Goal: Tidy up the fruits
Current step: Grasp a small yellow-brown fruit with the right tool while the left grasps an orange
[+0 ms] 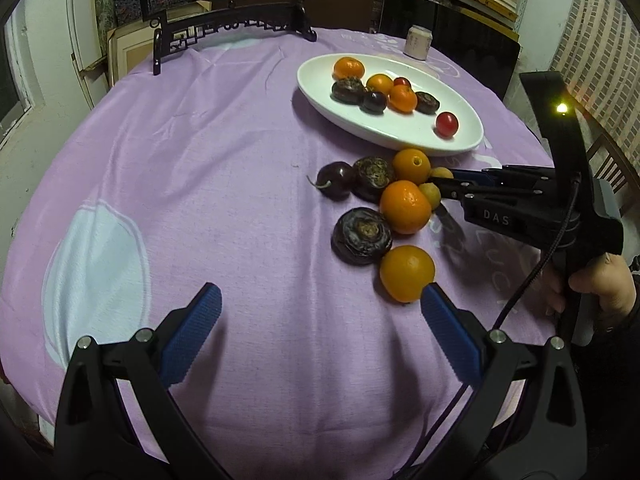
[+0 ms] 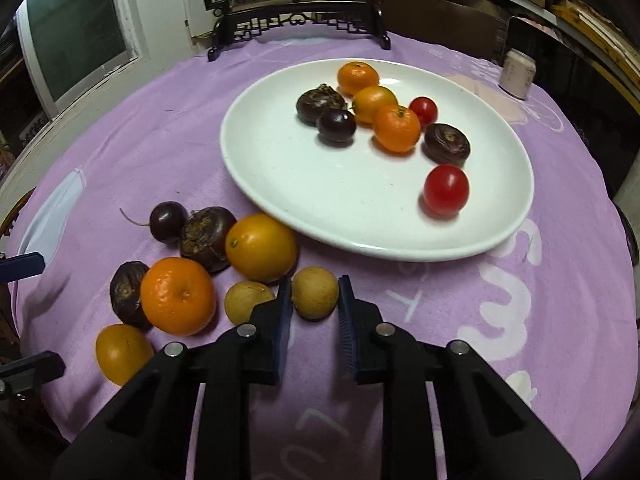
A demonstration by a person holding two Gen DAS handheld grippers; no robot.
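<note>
Purple-clothed bench (image 2: 560,320), tan longan (image 2: 314,293) just short of white plate (image 2: 280,200), bracketed by right gripper (image 2: 313,304) jaws narrowly parted and not yet clamped, neighbouring longan (image 2: 247,301) touching outside, likely nudged or squirted away; left gripper (image 1: 320,304) wide open, holding nothing.

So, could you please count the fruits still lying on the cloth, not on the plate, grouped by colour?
Orange: 3
Dark brown, wrinkled: 2
Tan, small: 2
Dark purple: 1
Total: 8
One tan fruit sits between the fingers of the right gripper.
</note>
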